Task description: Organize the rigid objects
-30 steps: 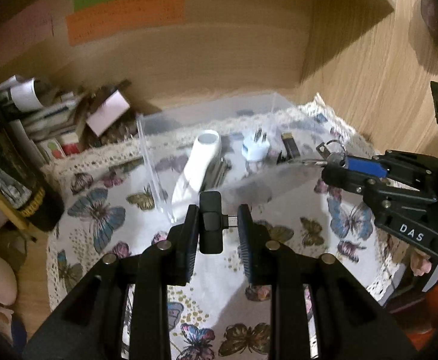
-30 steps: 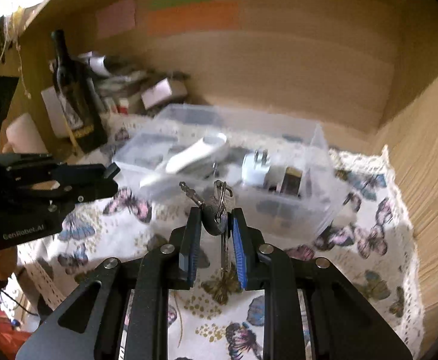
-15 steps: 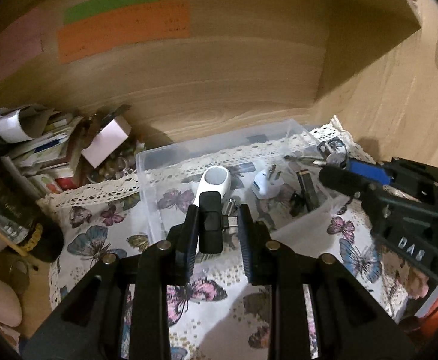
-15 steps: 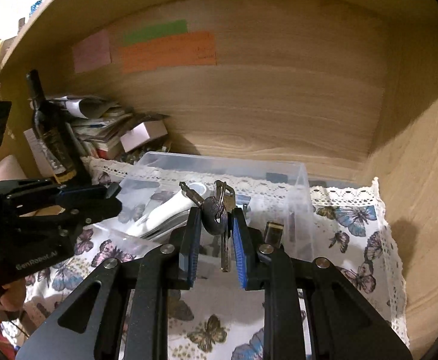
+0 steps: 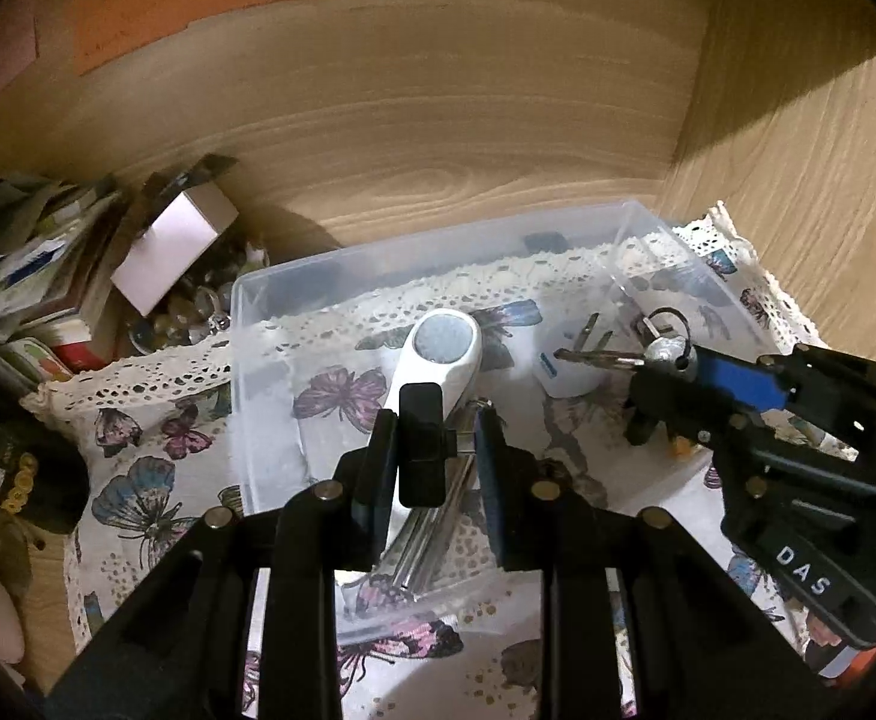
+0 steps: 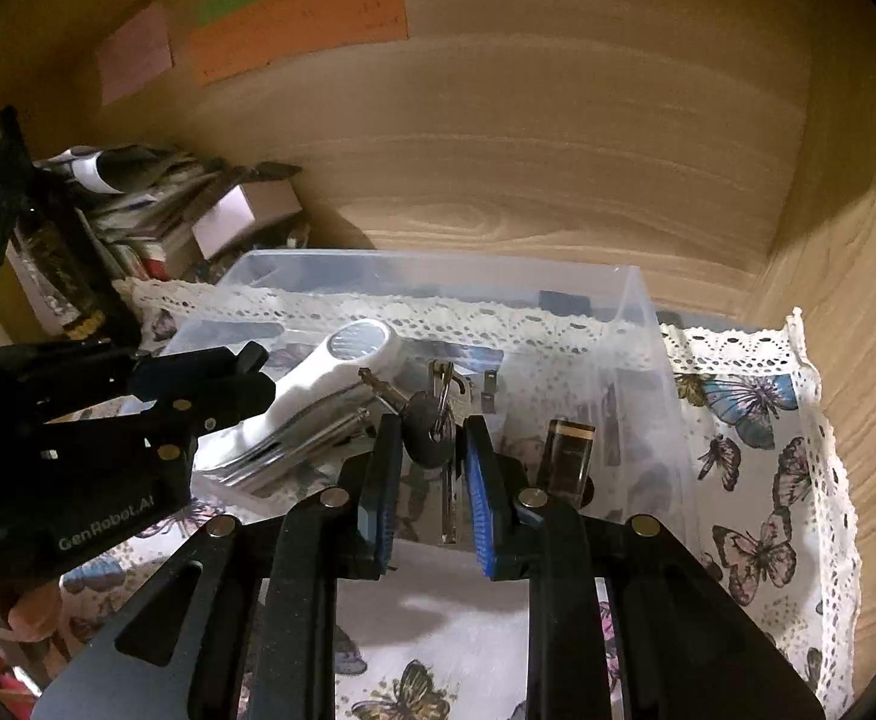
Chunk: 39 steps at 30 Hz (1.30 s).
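A clear plastic bin (image 5: 246, 360) (image 6: 642, 312) stands on a butterfly-print cloth. Inside lie a white handled device (image 5: 444, 348) (image 6: 330, 378), a white plug adapter (image 5: 570, 372) and a small dark brown item (image 6: 567, 456). My left gripper (image 5: 435, 450) is shut on a small black adapter (image 5: 420, 444) and holds it over the bin. My right gripper (image 6: 432, 468) is shut on a bunch of keys (image 6: 435, 438) over the bin's right part; it also shows in the left wrist view (image 5: 660, 372).
A dark bottle (image 6: 60, 264) stands at the left. A heap of papers and a small white box (image 5: 174, 246) lies left of the bin. Wooden walls close in behind and on the right. Lace cloth edge (image 6: 798, 348) runs along the right.
Both grippers have moved forward from in front of the bin until they stand over it, each with the same object in its hold.
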Available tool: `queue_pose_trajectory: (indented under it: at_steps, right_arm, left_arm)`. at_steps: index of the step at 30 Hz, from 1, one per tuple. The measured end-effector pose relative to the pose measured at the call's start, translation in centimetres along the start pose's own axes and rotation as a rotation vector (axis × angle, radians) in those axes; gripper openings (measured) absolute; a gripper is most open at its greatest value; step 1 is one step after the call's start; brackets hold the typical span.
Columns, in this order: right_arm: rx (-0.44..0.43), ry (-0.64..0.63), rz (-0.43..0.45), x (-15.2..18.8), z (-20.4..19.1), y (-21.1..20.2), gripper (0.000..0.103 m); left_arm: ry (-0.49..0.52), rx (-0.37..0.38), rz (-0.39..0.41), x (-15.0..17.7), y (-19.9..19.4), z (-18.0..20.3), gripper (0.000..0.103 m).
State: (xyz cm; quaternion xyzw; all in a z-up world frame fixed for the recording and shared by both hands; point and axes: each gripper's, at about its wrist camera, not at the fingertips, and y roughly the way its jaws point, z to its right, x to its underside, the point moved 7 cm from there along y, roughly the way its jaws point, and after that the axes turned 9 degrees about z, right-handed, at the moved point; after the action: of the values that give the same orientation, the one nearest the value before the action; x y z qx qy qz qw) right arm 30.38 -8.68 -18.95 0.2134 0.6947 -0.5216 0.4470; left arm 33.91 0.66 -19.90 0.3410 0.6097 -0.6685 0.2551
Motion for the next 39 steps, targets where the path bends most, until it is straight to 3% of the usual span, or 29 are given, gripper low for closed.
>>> queue_pose_trajectory:
  at_steps: [8,20,26,34,39]
  right_arm:
    - [-0.009,0.006,-0.037,0.8,0.0,1.3,0.019]
    - [-0.037,-0.006,-0.064,0.7,-0.6,-0.3,0.022]
    - [-0.023,-0.019,0.007,-0.5,-0.8,-3.2,0.031]
    - [-0.012,-0.040,0.176,-2.9,-1.9,-9.1,0.049]
    - [0.011,-0.048,0.292,-3.8,-2.6,-13.3,0.074]
  left_arm:
    - [0.004,0.012,-0.048,0.8,1.3,0.3,0.025]
    - [-0.010,0.011,-0.033,0.7,-0.4,0.4,0.029]
    - [-0.003,-0.001,0.045,0.2,-4.2,0.1,0.034]
    - [-0.032,-0.042,0.221,-1.0,-11.0,-0.7,0.052]
    - [-0.026,-0.073,0.356,-1.6,-15.9,-0.7,0.064]
